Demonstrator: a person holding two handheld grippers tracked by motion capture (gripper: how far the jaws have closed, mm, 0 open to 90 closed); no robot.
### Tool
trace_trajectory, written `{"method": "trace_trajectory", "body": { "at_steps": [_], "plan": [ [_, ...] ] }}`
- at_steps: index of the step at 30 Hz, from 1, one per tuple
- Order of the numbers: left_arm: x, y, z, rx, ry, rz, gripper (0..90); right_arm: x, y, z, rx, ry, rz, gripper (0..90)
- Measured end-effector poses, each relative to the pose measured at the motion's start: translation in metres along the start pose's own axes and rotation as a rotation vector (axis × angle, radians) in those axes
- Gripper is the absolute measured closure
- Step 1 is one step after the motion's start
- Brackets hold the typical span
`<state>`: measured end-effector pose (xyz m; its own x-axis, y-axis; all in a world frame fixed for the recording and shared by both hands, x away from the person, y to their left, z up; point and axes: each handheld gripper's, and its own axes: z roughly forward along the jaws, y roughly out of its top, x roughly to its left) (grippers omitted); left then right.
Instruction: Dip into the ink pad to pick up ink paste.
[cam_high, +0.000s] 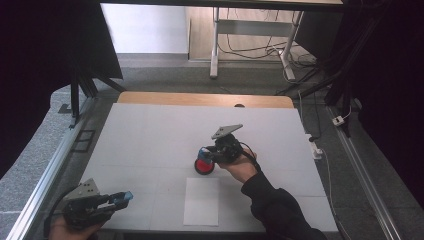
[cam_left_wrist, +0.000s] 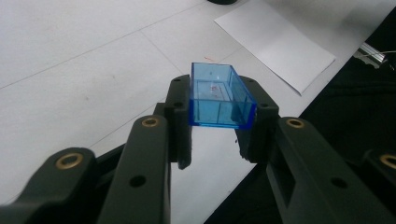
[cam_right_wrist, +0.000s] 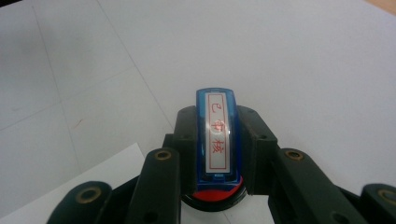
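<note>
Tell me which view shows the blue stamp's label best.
The right gripper view: the blue stamp sits close up between that hand-held gripper's jaws, its white label with red characters facing the camera. The high view shows it small, over the red ink pad. The left gripper view gives no clear sight of it.

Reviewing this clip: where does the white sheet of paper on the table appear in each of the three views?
High view: the white sheet of paper lies near the table's front edge, just below the red ink pad.
Left gripper view: upper right, a slanted sheet beyond the blue cap.
Right gripper view: bottom left corner, behind the left jaw.
Shared landmark: the red ink pad's black rim, top centre in the left gripper view and bottom centre in the right gripper view.
</note>
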<state>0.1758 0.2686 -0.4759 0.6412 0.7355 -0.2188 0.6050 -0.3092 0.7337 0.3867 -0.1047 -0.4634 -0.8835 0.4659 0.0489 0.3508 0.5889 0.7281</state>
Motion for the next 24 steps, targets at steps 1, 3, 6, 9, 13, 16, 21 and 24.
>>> {"method": "trace_trajectory", "body": {
  "at_steps": [1,3,6,9,13,16,21,24],
  "plan": [
    [0.0,0.0,0.0,0.0,0.0,0.0,68.2,0.001,0.0,0.0,0.004,-0.005,-0.003,71.2],
    [0.0,0.0,0.0,0.001,0.001,-0.001,68.2,0.003,0.0,0.0,0.014,-0.003,-0.002,71.2],
    [0.0,0.0,0.0,0.002,0.003,0.0,68.2,0.005,-0.001,0.005,0.031,-0.004,-0.006,71.1],
    [0.0,0.0,0.0,0.001,0.003,0.001,68.2,0.006,-0.002,0.009,0.046,-0.01,-0.009,71.2],
    [0.0,0.0,0.0,0.001,0.003,0.003,68.2,0.008,-0.004,0.014,0.059,-0.013,-0.015,71.2],
    [-0.001,0.0,0.0,0.0,0.005,0.004,68.2,0.01,-0.006,0.018,0.065,-0.015,-0.019,71.2],
    [-0.001,0.0,0.0,0.0,0.005,0.003,68.2,0.01,-0.007,0.021,0.078,-0.018,-0.023,71.2],
    [0.0,0.0,0.0,0.001,0.005,0.002,68.2,0.01,-0.007,0.021,0.076,-0.019,-0.015,71.2]
  ]
}}
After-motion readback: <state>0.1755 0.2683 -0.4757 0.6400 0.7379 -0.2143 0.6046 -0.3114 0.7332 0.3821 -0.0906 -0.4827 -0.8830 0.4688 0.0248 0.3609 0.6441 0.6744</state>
